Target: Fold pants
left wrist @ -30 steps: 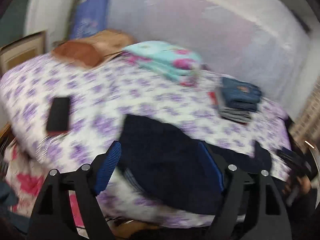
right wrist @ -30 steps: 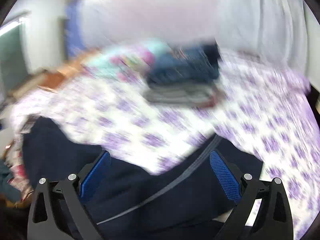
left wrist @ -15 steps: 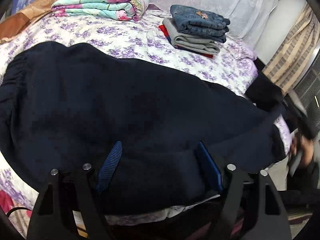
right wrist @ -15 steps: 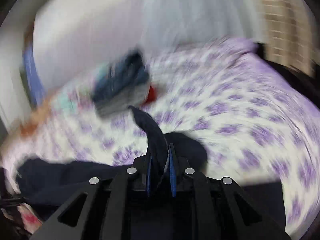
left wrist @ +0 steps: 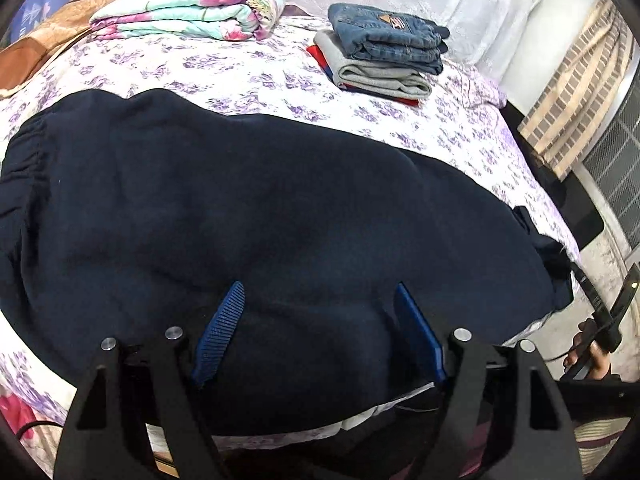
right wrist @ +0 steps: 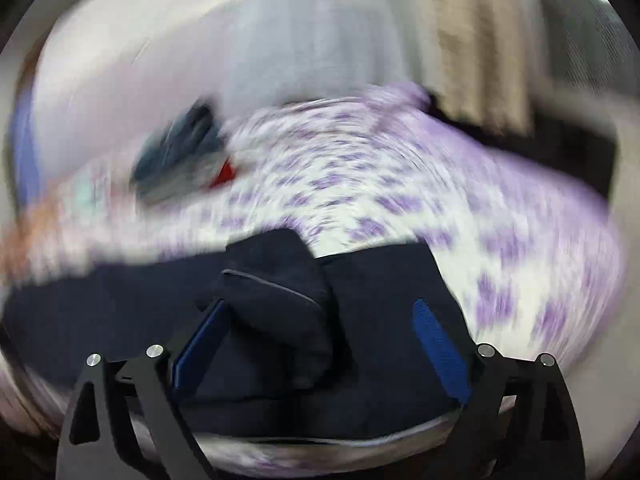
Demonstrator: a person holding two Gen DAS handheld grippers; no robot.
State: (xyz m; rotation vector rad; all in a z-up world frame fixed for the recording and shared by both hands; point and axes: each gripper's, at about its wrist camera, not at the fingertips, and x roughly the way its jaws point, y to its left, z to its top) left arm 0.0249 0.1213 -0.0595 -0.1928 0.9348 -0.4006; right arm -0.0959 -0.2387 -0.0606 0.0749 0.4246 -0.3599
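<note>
Two grippers hang over a pair of navy pants (left wrist: 280, 216) that lies spread across the near half of a bed (left wrist: 240, 76) with a purple-flowered sheet, its near edge reaching the mattress edge. The left gripper (left wrist: 316, 332) has its jaws wide apart, the blue pads straddling bare dark cloth and pinching nothing; the right gripper (right wrist: 320, 344) is likewise spread wide, with a bunched lump of fabric edged by a pale seam lying between its fingers but not clamped. Judging from how the garment lies, it appears laid out lengthwise with one leg perhaps over the other, the gathered waistband at the left end and the cuff end toward the right, so the crosswise folds look as though they are all yet to be made. The left wrist view is sharp and gives the whole layout: a stack of folded clothes (left wrist: 380, 56) with jeans on top, well apart from the pants toward the headboard, a rolled floral blanket (left wrist: 188, 12) beside it, and the person's right hand (left wrist: 592, 356) with its tool off the bed's right edge. The right wrist view is smeared by motion and shows little of that, but it alone shows the rumpled cuff end up close.
</note>
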